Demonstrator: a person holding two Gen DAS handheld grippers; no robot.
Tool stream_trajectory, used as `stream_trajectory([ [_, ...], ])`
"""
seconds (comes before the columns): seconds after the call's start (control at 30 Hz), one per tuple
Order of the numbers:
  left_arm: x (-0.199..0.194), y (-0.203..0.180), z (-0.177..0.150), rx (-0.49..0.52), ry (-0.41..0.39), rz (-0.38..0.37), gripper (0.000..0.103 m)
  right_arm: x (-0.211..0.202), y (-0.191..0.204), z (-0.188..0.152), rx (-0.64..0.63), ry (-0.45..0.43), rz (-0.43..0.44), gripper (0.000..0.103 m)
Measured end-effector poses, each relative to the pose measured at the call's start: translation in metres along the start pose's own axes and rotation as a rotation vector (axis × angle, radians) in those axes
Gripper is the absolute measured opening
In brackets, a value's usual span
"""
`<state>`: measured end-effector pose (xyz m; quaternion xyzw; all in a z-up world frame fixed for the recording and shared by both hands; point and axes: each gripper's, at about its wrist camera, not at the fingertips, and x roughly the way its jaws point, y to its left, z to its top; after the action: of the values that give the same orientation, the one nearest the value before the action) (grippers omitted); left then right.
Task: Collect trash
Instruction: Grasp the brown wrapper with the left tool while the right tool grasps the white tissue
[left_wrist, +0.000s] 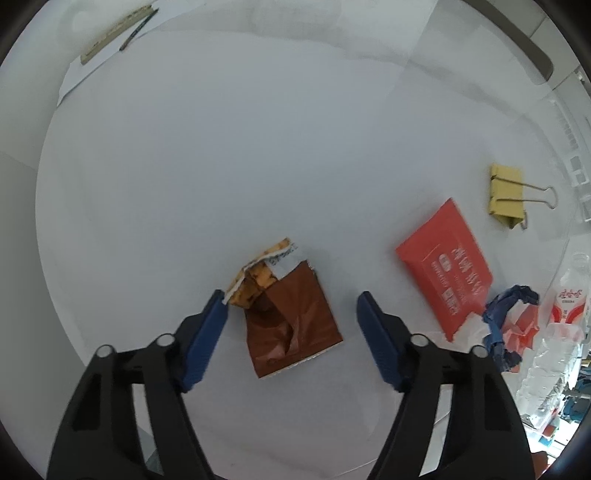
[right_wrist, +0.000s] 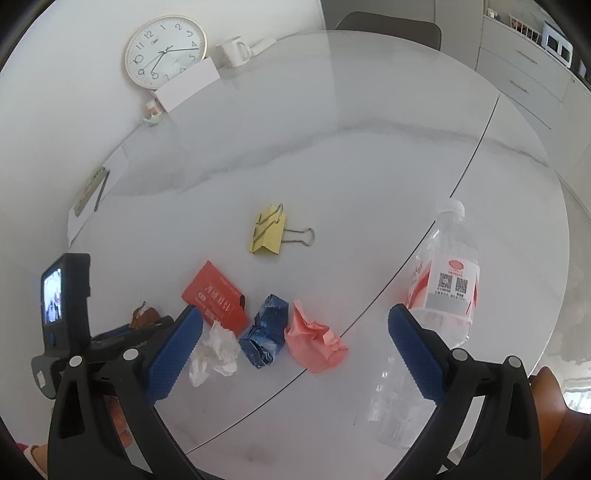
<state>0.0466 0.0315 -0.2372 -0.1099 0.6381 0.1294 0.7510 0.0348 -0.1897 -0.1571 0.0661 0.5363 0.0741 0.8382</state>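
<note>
- Left wrist view: the left gripper (left_wrist: 290, 295) hangs over the white table (left_wrist: 221, 166) with its blue fingers (left_wrist: 205, 339) spread wide apart, and the brown snack wrapper (left_wrist: 291, 328) lies flat between them; its torn end looks to be touching the left finger.
- To the right of that wrapper lies a red tissue pack (left_wrist: 445, 266), with a yellow binder clip (left_wrist: 506, 195) beyond it and a crumpled blue wrapper (left_wrist: 498, 325) just beside the pack's near corner.
- Right wrist view: the right gripper (right_wrist: 291, 325) also has its fingers (right_wrist: 171, 354) wide apart, gripping nothing.
- Between them, near the red tissue pack (right_wrist: 216, 295), sit three scraps in a row: a white crumpled tissue (right_wrist: 216, 350), the crumpled blue wrapper (right_wrist: 266, 332) and a pink paper ball (right_wrist: 316, 343), each close against the next.
- A clear water bottle (right_wrist: 443, 280) lies just behind the right finger, to the right of the pack.
- Far past the pack, a wall clock (right_wrist: 164, 51) leans at the table's back edge beside a white mug (right_wrist: 232, 51); drawers (right_wrist: 524, 62) stand off to the right.
</note>
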Motion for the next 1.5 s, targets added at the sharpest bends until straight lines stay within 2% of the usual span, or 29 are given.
stream_trajectory([
  [0.1,-0.001,0.0,-0.003,-0.009,-0.009,0.0,0.064,0.002,0.0,-0.001,-0.008,0.008,0.006,0.1],
  [0.27,-0.004,0.001,-0.006,0.02,-0.027,-0.01,0.043,-0.001,-0.006,-0.006,-0.03,0.019,-0.004,0.1],
  [0.37,-0.004,0.002,-0.004,0.044,-0.034,-0.031,0.041,-0.005,-0.008,-0.012,-0.041,0.027,0.005,0.1],
  [0.43,-0.004,0.001,-0.003,0.072,-0.041,-0.043,0.033,-0.005,-0.008,-0.016,-0.052,0.035,0.005,0.1],
  [0.6,-0.001,0.011,0.01,0.12,-0.036,-0.099,0.033,-0.003,-0.001,-0.032,-0.06,0.051,0.029,0.099],
  [0.83,-0.002,0.029,0.018,0.201,-0.025,-0.164,0.033,0.009,0.035,-0.053,-0.042,0.068,0.136,0.083],
  [0.93,-0.006,0.036,0.024,0.26,-0.033,-0.171,0.033,0.021,0.057,-0.064,-0.018,0.065,0.168,0.081],
  [1.1,-0.01,0.041,0.035,0.358,-0.037,-0.174,0.033,0.053,0.085,-0.078,0.011,0.072,0.109,0.081],
  [1.27,-0.015,0.039,0.044,0.435,-0.05,-0.175,0.033,0.082,0.097,-0.068,0.024,0.088,0.046,0.08],
  [1.3,-0.016,0.039,0.046,0.441,-0.05,-0.177,0.033,0.086,0.099,-0.065,0.022,0.091,0.036,0.073],
  [1.37,-0.018,0.039,0.054,0.445,-0.041,-0.187,0.033,0.09,0.104,-0.058,0.0,0.081,0.001,0.067],
  [1.4,-0.009,0.038,0.055,0.445,-0.038,-0.189,0.033,0.092,0.107,-0.055,-0.014,0.083,-0.01,0.062],
  [1.43,-0.009,0.038,0.055,0.445,-0.036,-0.19,0.033,0.093,0.109,-0.052,-0.026,0.086,-0.021,0.051],
  [1.5,-0.008,0.038,0.056,0.453,-0.035,-0.189,0.033,0.094,0.108,-0.05,-0.026,0.091,-0.019,0.043],
])
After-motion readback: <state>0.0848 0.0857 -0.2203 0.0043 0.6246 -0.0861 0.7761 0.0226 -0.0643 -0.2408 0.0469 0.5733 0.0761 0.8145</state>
